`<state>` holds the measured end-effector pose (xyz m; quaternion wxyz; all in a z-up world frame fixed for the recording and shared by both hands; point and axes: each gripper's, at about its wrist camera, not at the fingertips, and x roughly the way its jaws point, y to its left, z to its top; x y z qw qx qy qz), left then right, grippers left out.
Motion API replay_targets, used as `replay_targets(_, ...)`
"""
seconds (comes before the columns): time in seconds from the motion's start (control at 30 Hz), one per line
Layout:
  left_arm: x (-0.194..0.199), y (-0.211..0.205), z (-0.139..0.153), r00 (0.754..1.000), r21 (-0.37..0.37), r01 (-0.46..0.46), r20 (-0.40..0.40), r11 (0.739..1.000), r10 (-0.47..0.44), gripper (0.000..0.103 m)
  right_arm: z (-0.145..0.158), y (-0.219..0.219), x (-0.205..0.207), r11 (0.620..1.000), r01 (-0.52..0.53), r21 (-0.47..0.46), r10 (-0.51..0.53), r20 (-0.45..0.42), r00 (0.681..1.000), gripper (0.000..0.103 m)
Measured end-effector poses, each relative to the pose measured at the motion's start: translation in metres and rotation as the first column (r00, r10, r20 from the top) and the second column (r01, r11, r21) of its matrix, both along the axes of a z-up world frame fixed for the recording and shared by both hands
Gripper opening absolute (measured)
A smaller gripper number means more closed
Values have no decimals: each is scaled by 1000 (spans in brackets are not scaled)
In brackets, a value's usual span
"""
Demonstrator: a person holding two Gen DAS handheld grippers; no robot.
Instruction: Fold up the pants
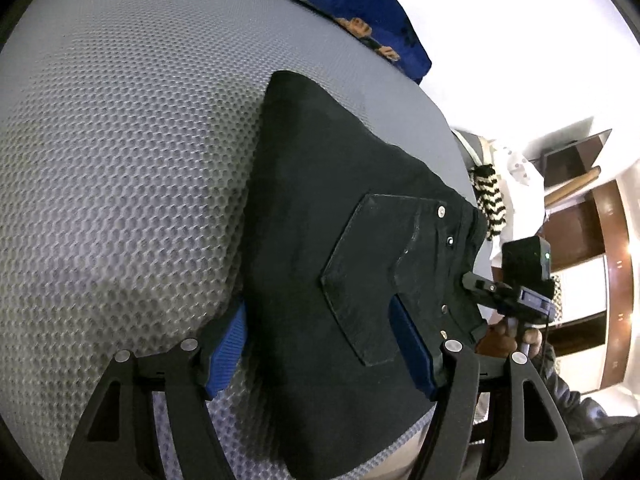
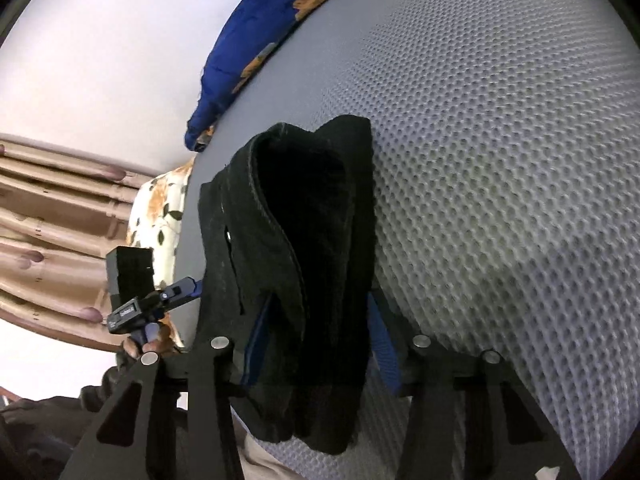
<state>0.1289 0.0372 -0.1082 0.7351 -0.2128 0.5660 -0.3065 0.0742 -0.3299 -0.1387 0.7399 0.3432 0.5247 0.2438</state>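
Observation:
Black pants (image 1: pixel 320 200) lie folded on a grey honeycomb-mesh mattress (image 1: pixel 120 160), back pocket and rivets facing up. My left gripper (image 1: pixel 320 340) straddles their near end. Its blue pads (image 1: pixel 228 340) stand apart with both inner faces showing; one is at the pants' left edge and the other lies over the cloth by the pocket. In the right wrist view the pants (image 2: pixel 312 220) are a thick bundle with the waistband edge up. My right gripper (image 2: pixel 320 340) is shut on that bundle, which fills the gap and hides most of both pads. A hand (image 1: pixel 504 340) holds the right gripper at the waistband.
A blue blanket with orange flowers (image 1: pixel 360 12) lies along the mattress's far edge. A black-and-white zigzag cloth (image 1: pixel 490 200) and wooden furniture (image 1: pixel 580 208) are off the bed's side. A cream floral pillow (image 2: pixel 160 216) and brown curtains (image 2: pixel 52 216) are beyond the other side.

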Motion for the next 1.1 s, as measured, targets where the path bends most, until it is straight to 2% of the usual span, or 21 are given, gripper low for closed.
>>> replay_targets(0.17, 10, -17, 1, 1000, -1, 5, 24, 1000, -5, 70, -5, 10, 11, 999, 0, 52, -1, 15, 1000, 38)
replay_targets(0.27, 15, -22, 3, 999, 17, -8, 44, 1000, 7, 68, -4, 17, 14, 999, 14, 37, -15, 34, 999, 34)
replay_targets(0.3, 15, -22, 3, 998, 37, -17, 54, 999, 15, 62, -3, 13, 12, 999, 20, 32, -21, 36, 999, 33)
replay_targets(0.33, 15, -23, 3, 998, 67, -27, 66, 997, 23, 51, -2, 13, 12, 999, 30, 26, -31, 33, 999, 31)
replay_targets(0.4, 14, -26, 4, 996, 119, -34, 85, 992, 24, 40, 4, 17, 9, 998, 55, 4, -55, 32, 998, 29)
replay_targets(0.47, 15, -24, 6, 996, 112, -49, 83, 992, 40, 30, 15, 24, 5, 997, 64, -53, -61, 54, 997, 27)
replay_targets(0.53, 16, -21, 9, 996, 102, -63, 77, 993, 55, 21, 22, 27, 4, 995, 75, -69, -71, 57, 996, 25)
replay_targets(0.83, 13, -14, 36, 986, 162, -57, 163, 985, 30, 15, 51, 52, 18, 993, 84, -87, -79, 67, 995, 22)
replay_targets(1.1, 40, 15, 57, 971, 169, -114, 225, 979, 74, 14, 61, 83, 73, 996, 57, -71, -51, 90, 995, 22)
